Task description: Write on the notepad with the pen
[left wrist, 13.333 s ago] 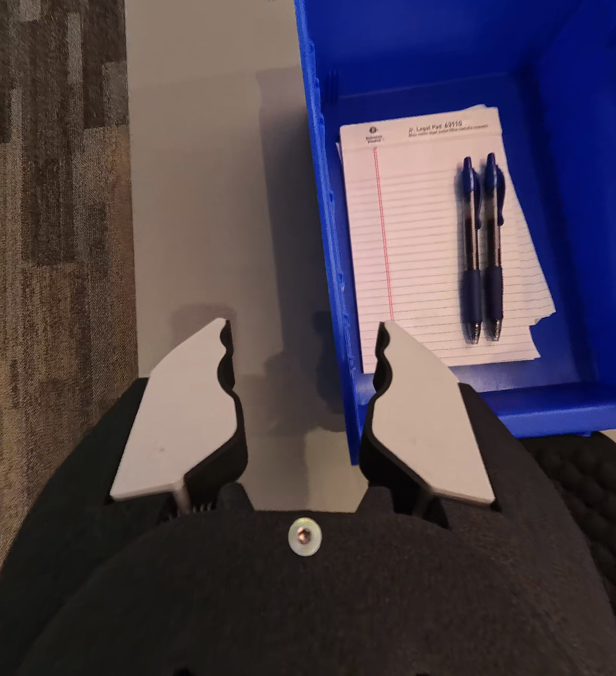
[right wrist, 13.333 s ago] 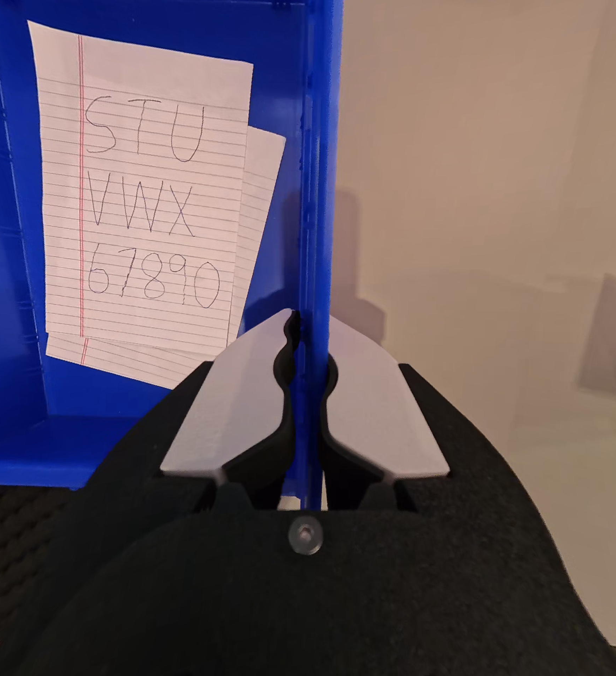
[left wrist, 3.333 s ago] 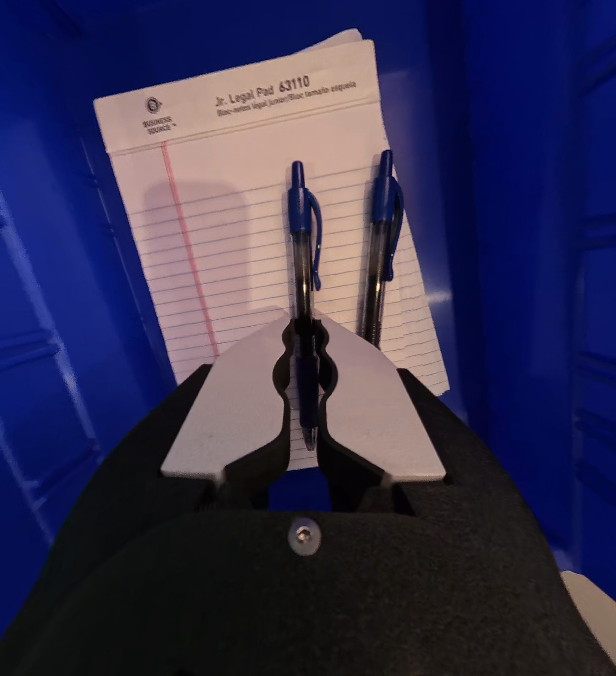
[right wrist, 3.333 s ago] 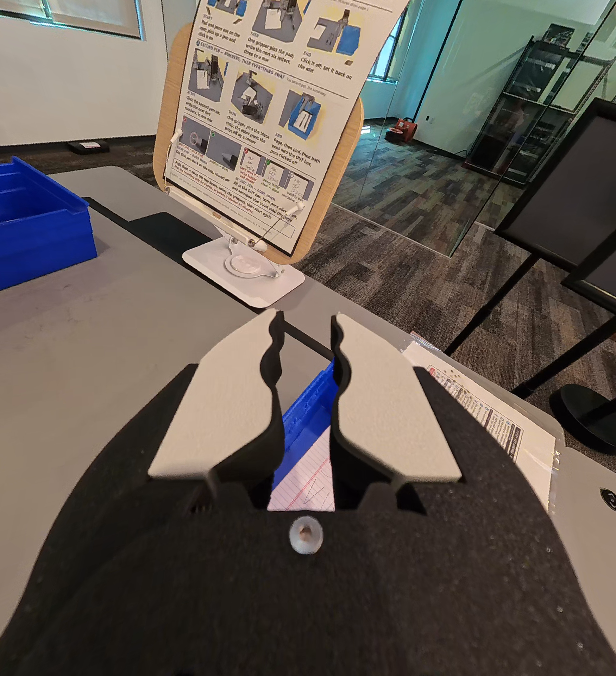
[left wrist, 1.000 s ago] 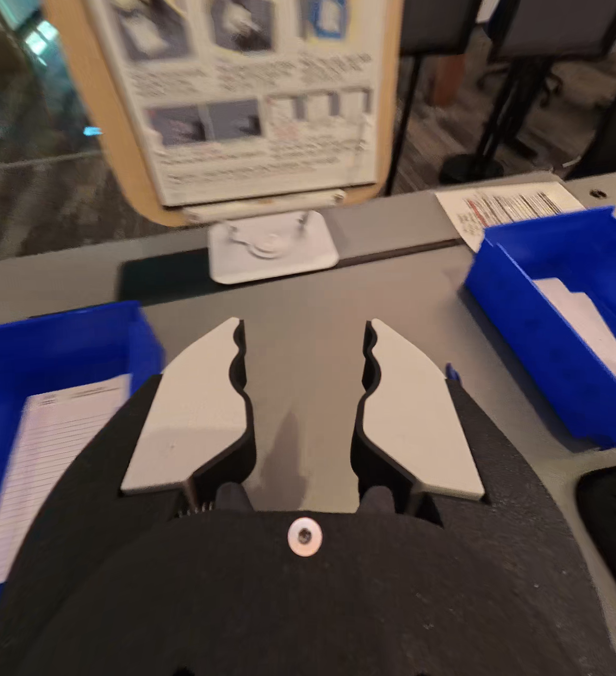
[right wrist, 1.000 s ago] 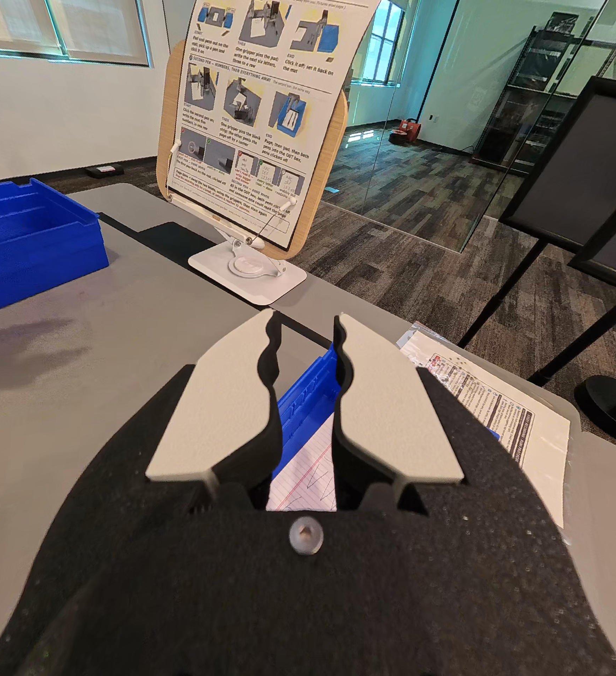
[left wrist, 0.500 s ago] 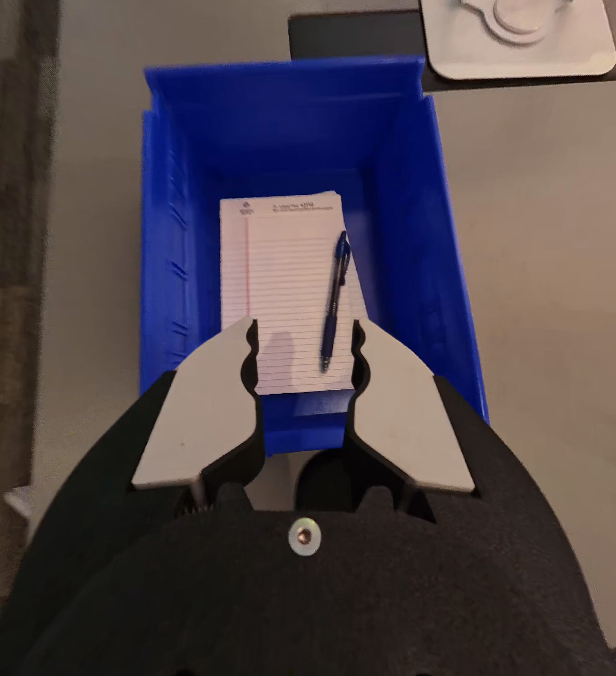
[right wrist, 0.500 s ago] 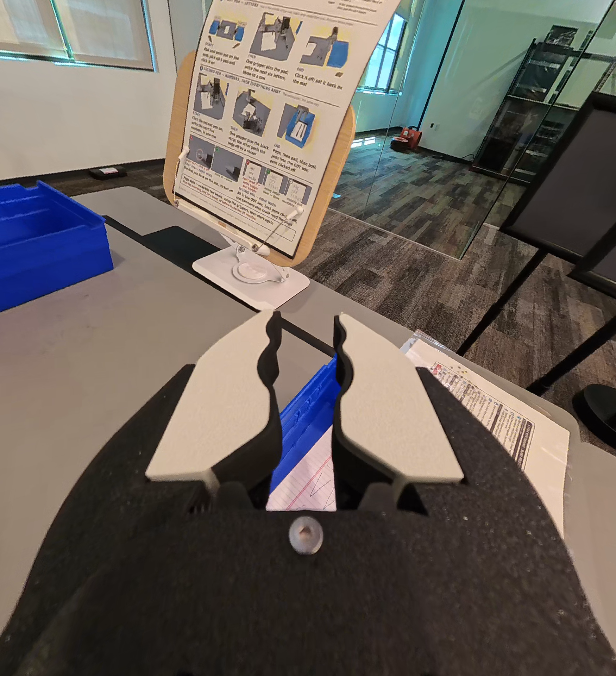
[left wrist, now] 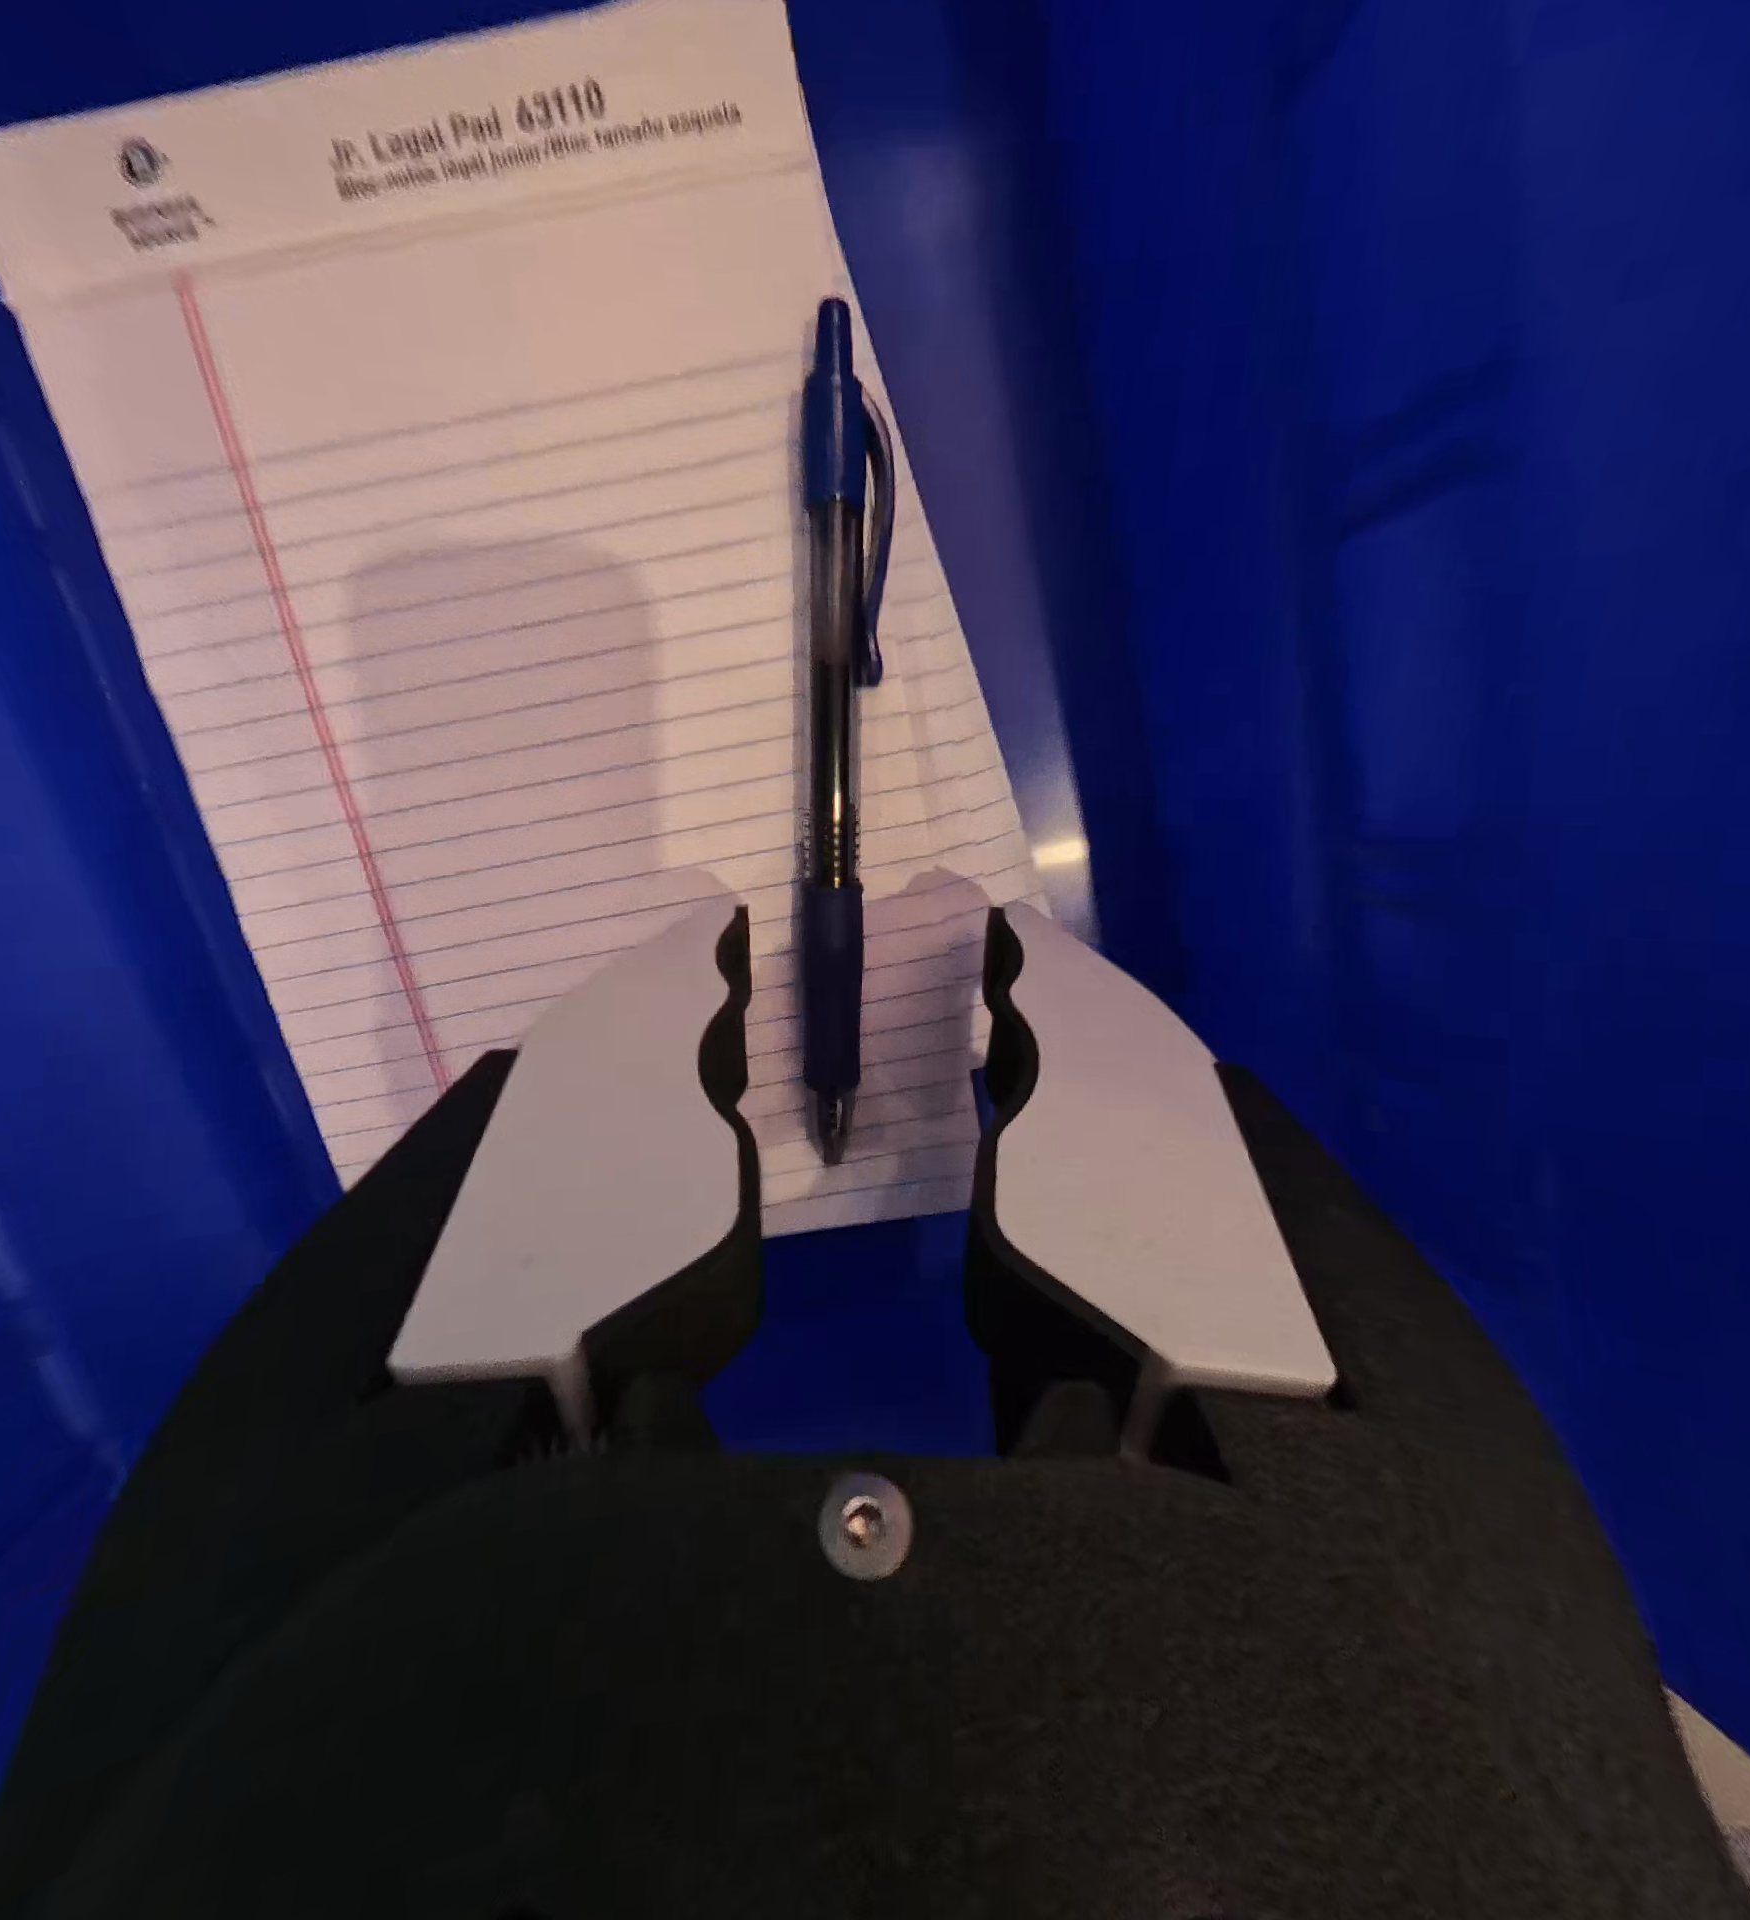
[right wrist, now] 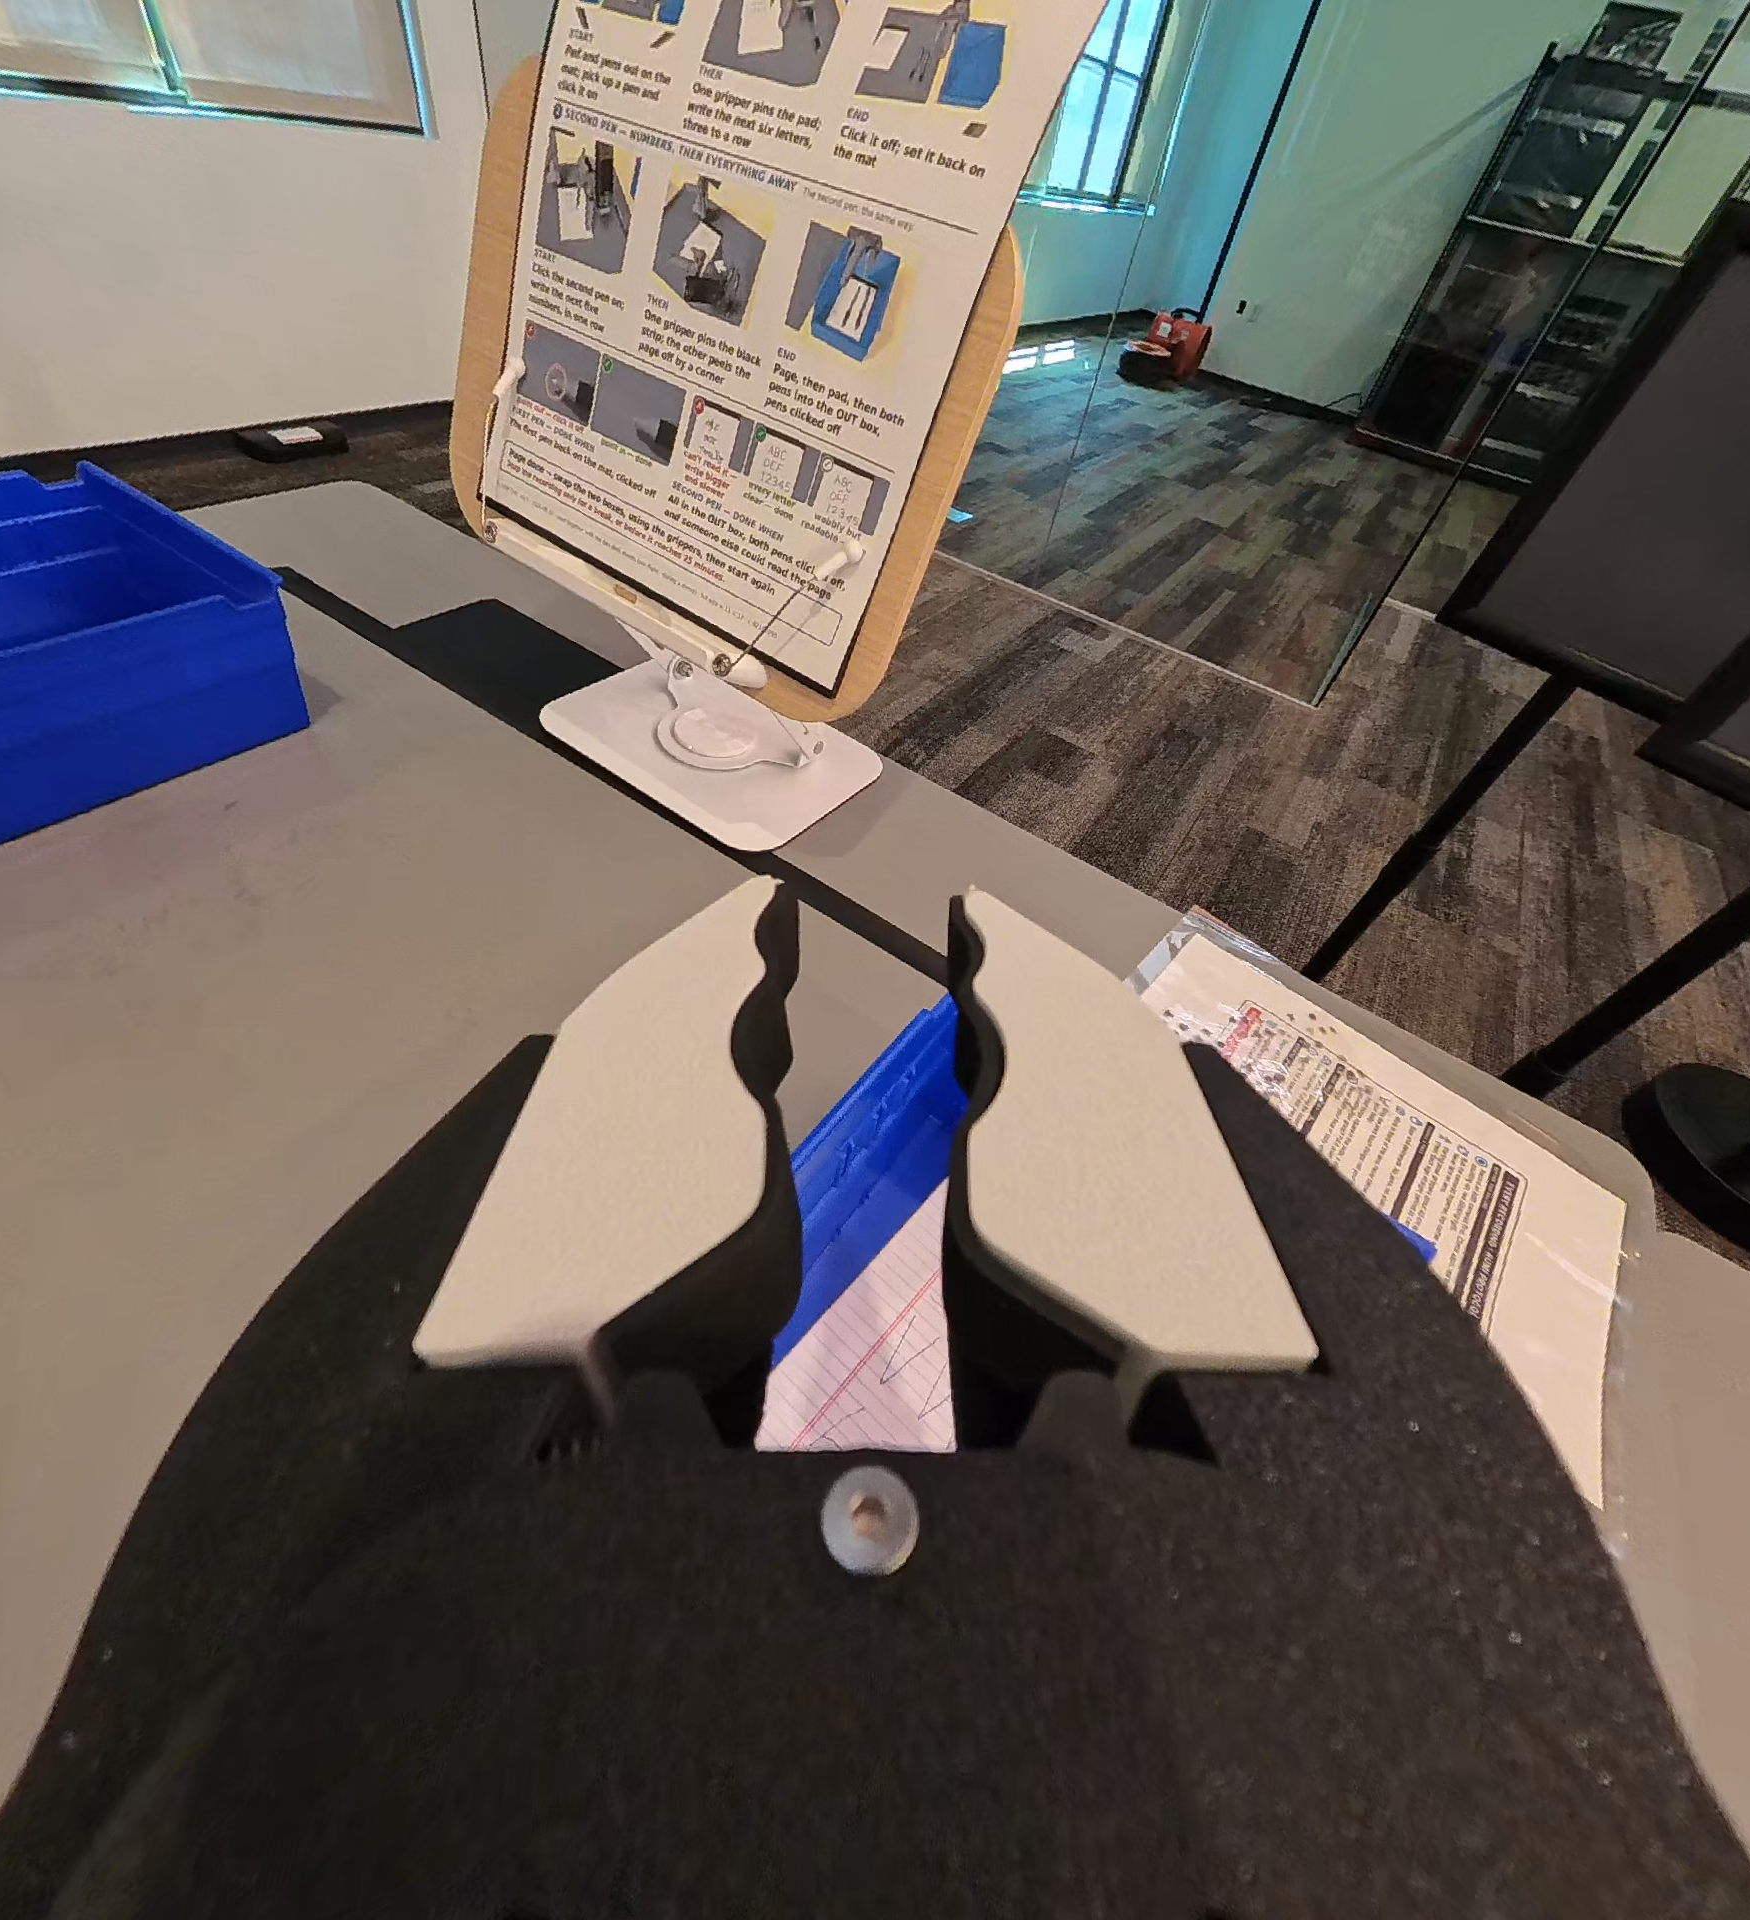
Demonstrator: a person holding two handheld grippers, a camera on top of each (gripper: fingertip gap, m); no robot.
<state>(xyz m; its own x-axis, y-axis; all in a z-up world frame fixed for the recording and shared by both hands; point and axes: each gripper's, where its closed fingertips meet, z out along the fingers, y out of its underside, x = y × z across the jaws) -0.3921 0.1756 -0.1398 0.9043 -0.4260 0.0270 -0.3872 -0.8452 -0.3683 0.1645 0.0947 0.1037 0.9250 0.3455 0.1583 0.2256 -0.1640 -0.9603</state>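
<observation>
Grey table in a glass-walled room with patterned carpet; an instruction board stands at the far edge, a blue bin far left. Inside a bin, the left gripper is spread wide, astride the grip of the pen lying on the notepad. Half a second ago it hovered higher, outside the bin. The right gripper stays narrowly parted and empty over a second bin holding a lined sheet, mostly hidden. The pad's header is blurred, perhaps from motion.
</observation>
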